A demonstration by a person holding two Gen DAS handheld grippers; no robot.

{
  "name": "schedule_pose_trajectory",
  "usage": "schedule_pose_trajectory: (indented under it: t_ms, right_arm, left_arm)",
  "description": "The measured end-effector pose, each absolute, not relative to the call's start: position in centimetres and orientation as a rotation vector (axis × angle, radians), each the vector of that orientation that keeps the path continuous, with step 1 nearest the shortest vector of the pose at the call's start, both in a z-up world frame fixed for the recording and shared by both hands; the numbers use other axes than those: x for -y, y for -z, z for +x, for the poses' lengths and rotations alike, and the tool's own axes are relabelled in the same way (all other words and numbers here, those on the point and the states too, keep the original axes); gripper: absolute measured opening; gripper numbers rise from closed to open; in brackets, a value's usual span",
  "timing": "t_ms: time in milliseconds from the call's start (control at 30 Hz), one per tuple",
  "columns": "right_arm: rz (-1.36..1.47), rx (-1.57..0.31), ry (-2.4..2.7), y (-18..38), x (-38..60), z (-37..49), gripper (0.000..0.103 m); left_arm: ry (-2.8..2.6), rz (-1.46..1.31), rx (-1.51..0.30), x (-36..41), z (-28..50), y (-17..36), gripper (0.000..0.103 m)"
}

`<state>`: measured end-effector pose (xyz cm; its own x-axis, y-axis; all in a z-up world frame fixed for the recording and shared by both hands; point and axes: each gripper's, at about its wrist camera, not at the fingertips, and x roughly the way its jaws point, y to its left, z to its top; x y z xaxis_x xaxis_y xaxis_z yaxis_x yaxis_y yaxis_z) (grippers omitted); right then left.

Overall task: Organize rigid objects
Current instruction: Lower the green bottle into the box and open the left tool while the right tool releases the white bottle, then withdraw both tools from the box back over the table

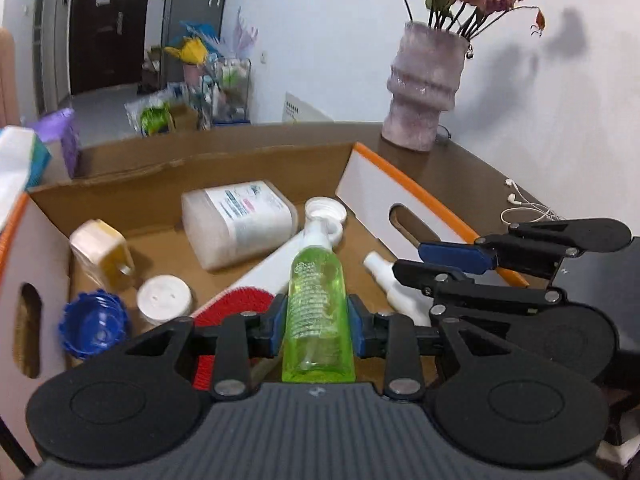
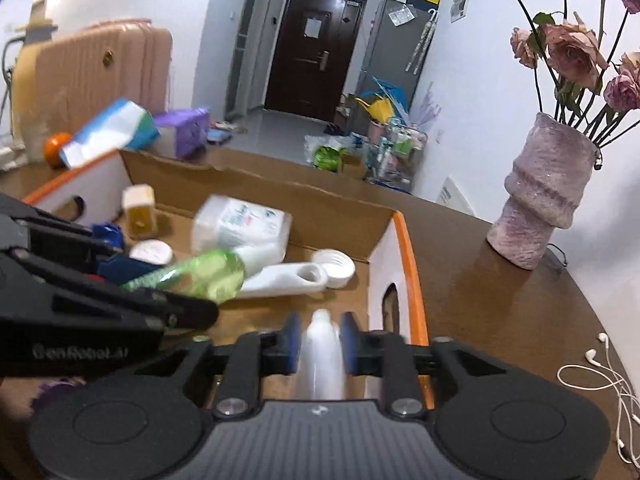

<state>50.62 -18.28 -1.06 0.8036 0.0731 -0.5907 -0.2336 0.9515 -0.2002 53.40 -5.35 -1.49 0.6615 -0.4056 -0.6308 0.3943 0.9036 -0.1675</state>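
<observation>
The left tongs [image 1: 318, 322] are clenched on a green bottle [image 1: 318, 312], held over the cardboard box [image 1: 256, 160] on the counter [image 2: 500, 300]. The right tongs [image 2: 320, 344] grip a small white bottle [image 2: 321, 360] above the box's right end.

White walls [image 2: 472, 92] close in the room. In the upper middle of the right wrist view, a dark brown door [image 2: 312, 52] ends a pale grey floor [image 2: 276, 128], with a grey cabinet [image 2: 394, 48] right of it. A pink suitcase [image 2: 100, 68] stands upper left. A brown table [image 2: 500, 300] fills the lower right, carrying a mauve vase [image 2: 540, 196] of faded roses.
</observation>
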Motion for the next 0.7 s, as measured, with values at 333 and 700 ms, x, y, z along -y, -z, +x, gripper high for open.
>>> schedule_pose_trajectory:
  t_ms: [333,700]
  right_arm:
    - [-0.253,-0.621,-0.099,1.1,18.4,50.7,0.023]
    - [-0.247,-0.559,-0.12,-2.9,18.6,45.3,0.037]
  left_arm:
    - [0.455,-0.039,-0.632,4.0,52.6,-1.1,0.062]
    - [0.348,0.081,-0.482,1.6,46.2,-5.8,0.082]
